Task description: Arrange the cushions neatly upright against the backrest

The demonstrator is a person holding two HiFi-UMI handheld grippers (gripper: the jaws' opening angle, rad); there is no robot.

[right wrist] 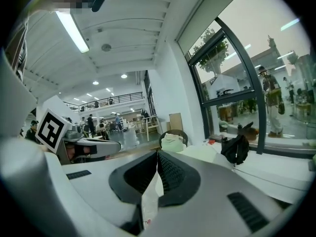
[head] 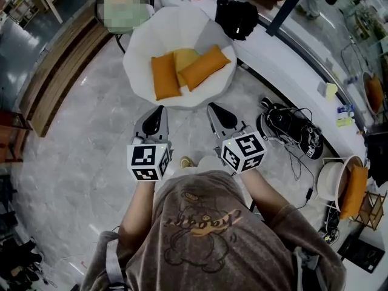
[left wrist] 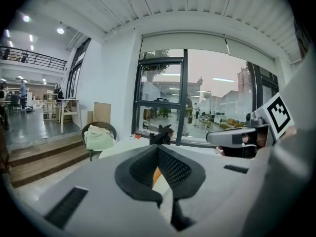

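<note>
Sprawling orange cushions (head: pixel 167 76) fill scalloped white chair (head: pixel 137 56); left gripper (head: pixel 159 114), right gripper (head: pixel 216 111) closed empty.

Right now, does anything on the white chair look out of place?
Yes: the left orange cushion, the yellow cushion and the right orange cushion lie askew and overlapping on the white chair, none upright against its backrest.

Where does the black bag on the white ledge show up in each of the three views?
Head view: black bag near the top, right of centre.
Left gripper view: black bag at centre, below the window.
Right gripper view: black bag right of centre, below mid-height.
Shared landmark: the dark window post beside it in all three.
</note>
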